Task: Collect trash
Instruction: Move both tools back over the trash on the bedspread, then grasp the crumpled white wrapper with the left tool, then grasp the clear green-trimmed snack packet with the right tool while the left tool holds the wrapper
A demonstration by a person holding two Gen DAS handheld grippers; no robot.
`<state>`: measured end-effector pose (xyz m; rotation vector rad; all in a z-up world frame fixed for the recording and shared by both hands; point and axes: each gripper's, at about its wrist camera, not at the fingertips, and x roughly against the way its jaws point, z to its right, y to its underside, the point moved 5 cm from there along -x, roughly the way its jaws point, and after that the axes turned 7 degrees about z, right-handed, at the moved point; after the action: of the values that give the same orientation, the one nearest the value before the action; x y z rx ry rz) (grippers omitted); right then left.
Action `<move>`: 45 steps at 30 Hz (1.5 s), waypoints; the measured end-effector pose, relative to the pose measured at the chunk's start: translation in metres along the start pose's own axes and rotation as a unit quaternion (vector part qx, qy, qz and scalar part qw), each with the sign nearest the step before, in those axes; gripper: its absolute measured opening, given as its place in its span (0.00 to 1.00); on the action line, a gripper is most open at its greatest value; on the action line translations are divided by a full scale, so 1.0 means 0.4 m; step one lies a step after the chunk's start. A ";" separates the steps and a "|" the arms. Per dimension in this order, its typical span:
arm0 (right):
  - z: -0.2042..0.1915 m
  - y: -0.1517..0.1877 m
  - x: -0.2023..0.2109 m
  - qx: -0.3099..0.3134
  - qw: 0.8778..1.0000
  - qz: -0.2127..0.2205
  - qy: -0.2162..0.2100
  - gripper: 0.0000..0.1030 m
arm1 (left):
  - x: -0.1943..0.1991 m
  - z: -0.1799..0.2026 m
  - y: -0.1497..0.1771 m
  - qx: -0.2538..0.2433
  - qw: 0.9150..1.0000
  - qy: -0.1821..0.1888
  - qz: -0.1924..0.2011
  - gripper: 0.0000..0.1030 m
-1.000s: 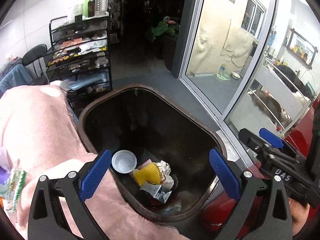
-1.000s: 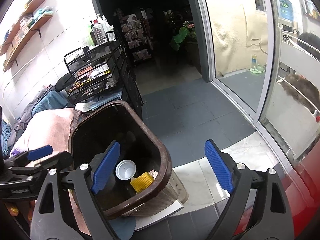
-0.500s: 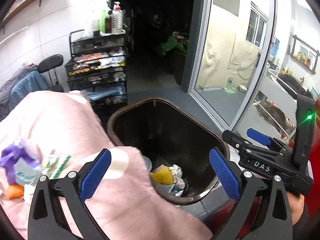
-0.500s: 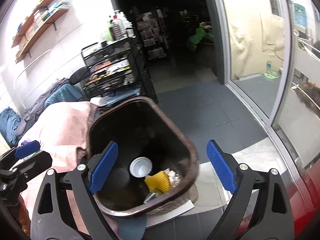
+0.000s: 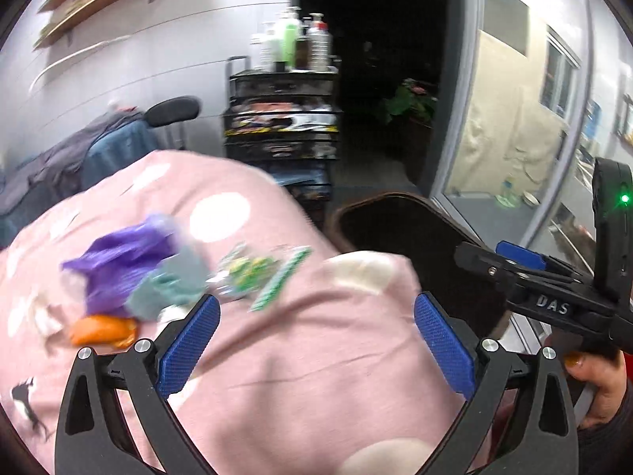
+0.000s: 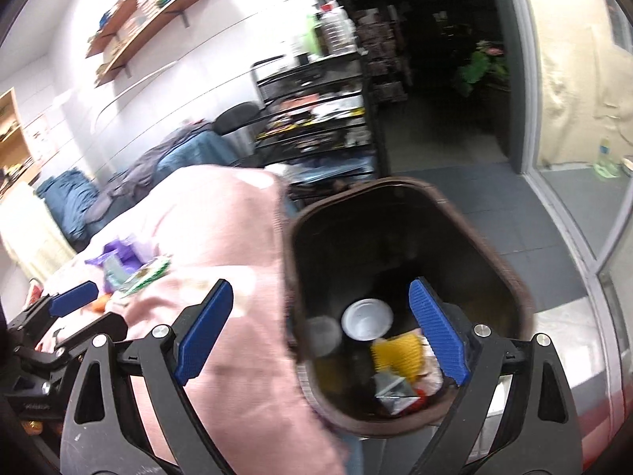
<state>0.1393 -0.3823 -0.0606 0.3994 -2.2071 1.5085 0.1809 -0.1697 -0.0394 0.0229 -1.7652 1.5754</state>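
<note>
Partly blurred purple wrapper (image 5: 118, 265) on blanket (image 5: 316, 376)

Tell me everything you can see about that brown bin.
The brown bin is a dark tub, seemingly plastic, with a rounded rim and no lid, standing beside the pink blanket, whose edge overlaps its rim. Inside lie a white cup, a yellow ribbed piece and crumpled wrappers. Neither gripper touches it.

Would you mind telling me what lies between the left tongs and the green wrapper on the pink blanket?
Only bare pink blanket: in the left wrist view nothing sits between the open left tongs and the green wrapper.
</note>
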 end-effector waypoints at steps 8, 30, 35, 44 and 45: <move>-0.126 0.005 -0.041 0.034 0.998 -0.015 -0.042 0.87 | 0.015 -0.173 0.038 0.047 0.997 -0.060 -0.026 0.89; -0.364 0.025 -0.184 0.082 0.984 -0.108 -0.115 0.68 | -0.064 -0.261 0.100 0.119 0.986 -0.016 -0.115 0.30; -0.385 0.033 -0.218 0.085 0.981 -0.124 -0.126 0.32 | -0.028 -0.263 0.095 0.117 0.988 -0.026 -0.094 0.29; -0.394 0.020 -0.193 0.092 0.982 -0.088 -0.141 0.04 | 0.039 -0.263 0.082 0.127 0.990 -0.028 -0.057 0.29; -0.395 0.017 -0.188 0.094 0.982 -0.083 -0.141 0.04 | 0.046 -0.261 0.077 0.128 0.990 -0.026 -0.052 0.29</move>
<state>0.2313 -0.2334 -0.0547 0.8860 -2.1759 1.6565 0.2063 -0.0643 -0.0604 0.2775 -1.5631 1.7270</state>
